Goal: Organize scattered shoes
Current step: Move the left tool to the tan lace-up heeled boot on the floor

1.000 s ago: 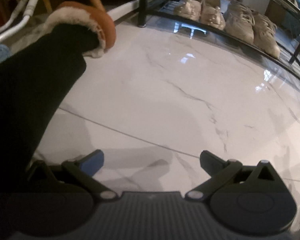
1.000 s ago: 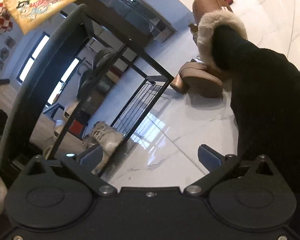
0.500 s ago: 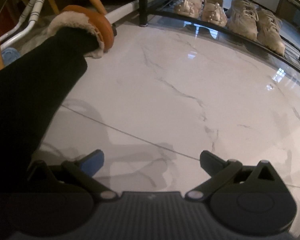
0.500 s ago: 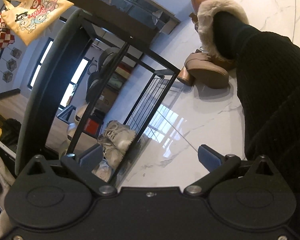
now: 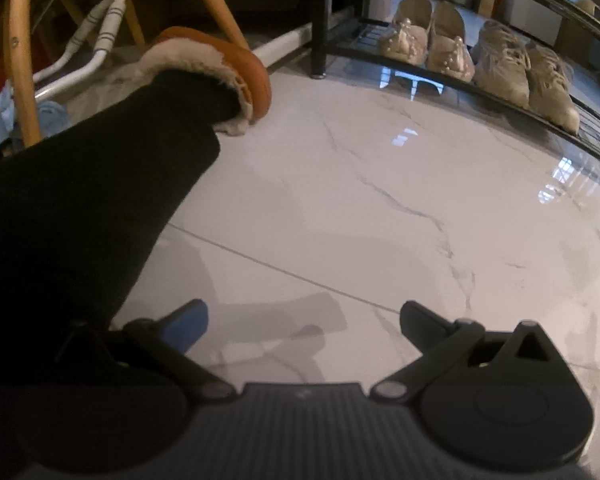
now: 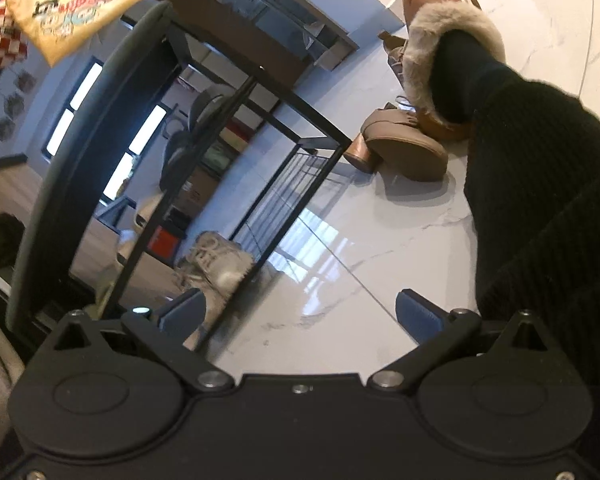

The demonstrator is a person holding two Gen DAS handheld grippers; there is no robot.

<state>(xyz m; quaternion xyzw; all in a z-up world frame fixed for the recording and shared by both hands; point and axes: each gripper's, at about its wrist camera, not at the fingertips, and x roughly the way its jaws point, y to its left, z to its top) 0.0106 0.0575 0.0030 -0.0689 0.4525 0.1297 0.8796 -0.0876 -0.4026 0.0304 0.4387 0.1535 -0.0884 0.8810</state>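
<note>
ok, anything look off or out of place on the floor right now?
Yes: a tan block-heeled shoe lies tipped on its side on the marble floor beside the black shoe rack, sole showing, while other pairs sit lined up on the rack.

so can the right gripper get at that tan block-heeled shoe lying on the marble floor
Probably yes: the right gripper is open and empty, with bare floor ahead of the tan block-heeled shoe; only the person's black-clad leg crowds one side.

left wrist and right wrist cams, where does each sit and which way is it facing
Left wrist: sits behind the open left claw, facing the marble floor toward the shoe rack; a black-clad leg in a fur-lined slipper shows.
Right wrist: sits behind the open right claw, tilted, looking along the floor past the rack's end toward a block-heeled shoe; a leg shows here too.
Shared: floor, rack, beige sneakers.
</note>
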